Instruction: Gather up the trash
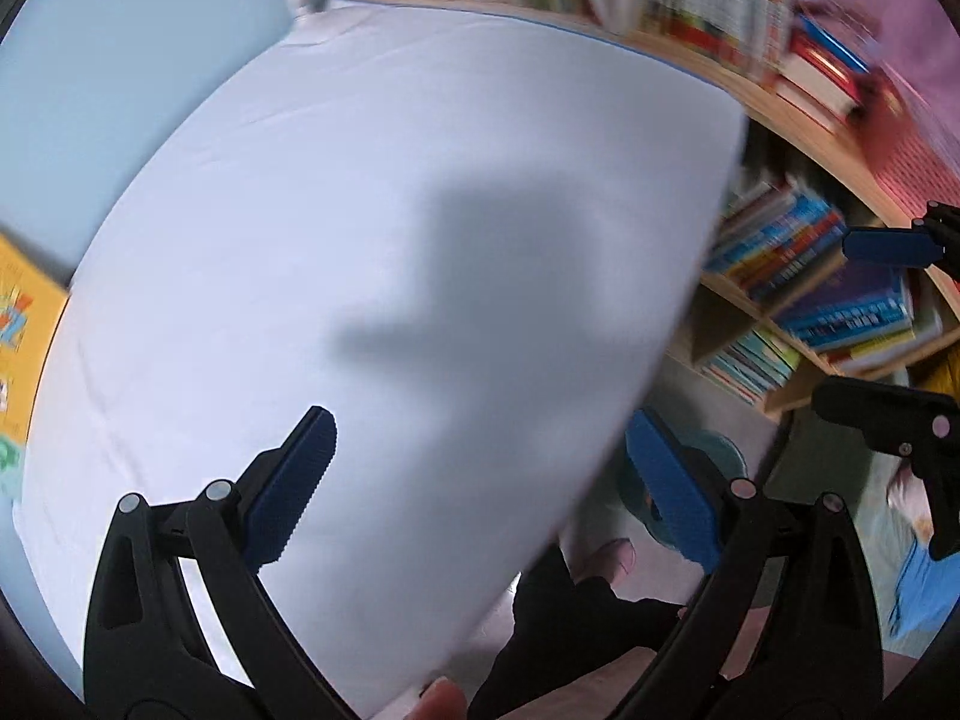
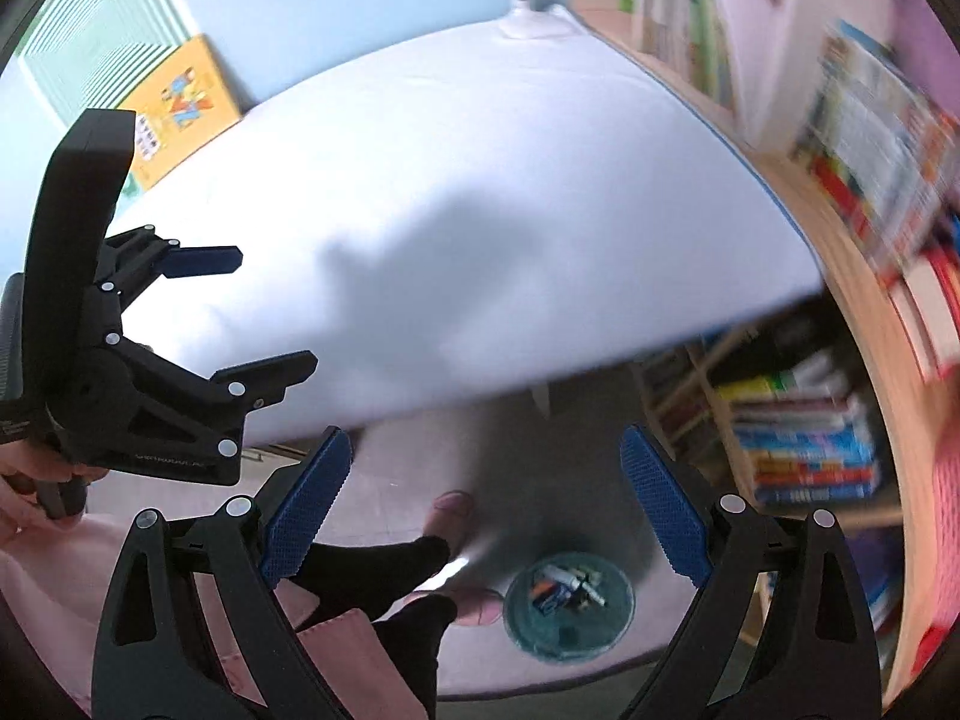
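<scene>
With both the right gripper (image 2: pixel 486 504) and the left gripper (image 1: pixel 480 486) spread apart and empty, the trash (image 2: pixel 567 588) lies in the bin (image 2: pixel 522 630) on the floor, and the white table (image 2: pixel 480 210) beyond looks bare, so collecting seems nearly done.

Bright, even daylight washes the white table (image 1: pixel 360 210) nearly featureless, a soft grey shadow sprawls across its middle, motion blur smears the bookshelves (image 2: pixel 840 180) at right, and fisheye bending curves every edge toward black corners.
</scene>
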`<state>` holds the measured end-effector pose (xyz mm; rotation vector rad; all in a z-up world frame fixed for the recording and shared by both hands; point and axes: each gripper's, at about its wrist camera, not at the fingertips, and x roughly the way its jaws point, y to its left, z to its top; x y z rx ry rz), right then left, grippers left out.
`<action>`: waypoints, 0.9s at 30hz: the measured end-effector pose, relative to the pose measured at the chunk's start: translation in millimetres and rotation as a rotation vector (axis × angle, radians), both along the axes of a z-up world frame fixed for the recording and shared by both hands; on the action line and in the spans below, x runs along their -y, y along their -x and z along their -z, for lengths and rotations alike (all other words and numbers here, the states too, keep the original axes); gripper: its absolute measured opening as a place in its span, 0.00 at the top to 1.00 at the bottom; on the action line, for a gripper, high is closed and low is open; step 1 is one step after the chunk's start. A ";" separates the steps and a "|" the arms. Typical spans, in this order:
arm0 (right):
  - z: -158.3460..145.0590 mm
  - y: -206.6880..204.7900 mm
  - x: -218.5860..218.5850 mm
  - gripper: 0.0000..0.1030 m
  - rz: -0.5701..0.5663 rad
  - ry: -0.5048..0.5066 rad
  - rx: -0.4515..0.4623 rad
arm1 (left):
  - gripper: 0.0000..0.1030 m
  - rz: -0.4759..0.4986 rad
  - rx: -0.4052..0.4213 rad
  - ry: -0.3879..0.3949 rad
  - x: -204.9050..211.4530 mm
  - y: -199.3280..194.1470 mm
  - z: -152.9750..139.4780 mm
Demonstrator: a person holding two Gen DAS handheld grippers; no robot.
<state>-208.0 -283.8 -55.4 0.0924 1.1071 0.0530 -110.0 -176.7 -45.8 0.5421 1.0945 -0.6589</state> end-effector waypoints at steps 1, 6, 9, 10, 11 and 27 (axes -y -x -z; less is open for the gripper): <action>-0.9 -6.4 -3.8 0.12 -0.014 0.001 0.000 | 0.08 -0.023 0.004 0.000 -6.2 -6.6 -0.6; -3.2 -43.0 -28.3 0.12 -0.105 0.006 -0.006 | 0.08 -0.116 0.011 0.001 -31.9 -34.0 -1.0; -3.8 -63.1 -44.5 0.12 -0.152 0.010 -0.004 | 0.08 -0.178 0.006 0.005 -51.4 -51.5 -0.3; -4.3 -69.7 -49.0 0.12 -0.168 0.010 0.000 | 0.08 -0.192 0.005 0.005 -55.7 -56.9 -0.3; -4.5 -75.4 -51.8 0.12 -0.181 0.009 0.003 | 0.08 -0.206 0.005 0.006 -60.1 -61.2 -0.2; -0.6 -157.7 -104.6 0.12 -0.322 -0.018 0.004 | 0.08 -0.448 -0.018 0.008 -139.4 -121.1 6.8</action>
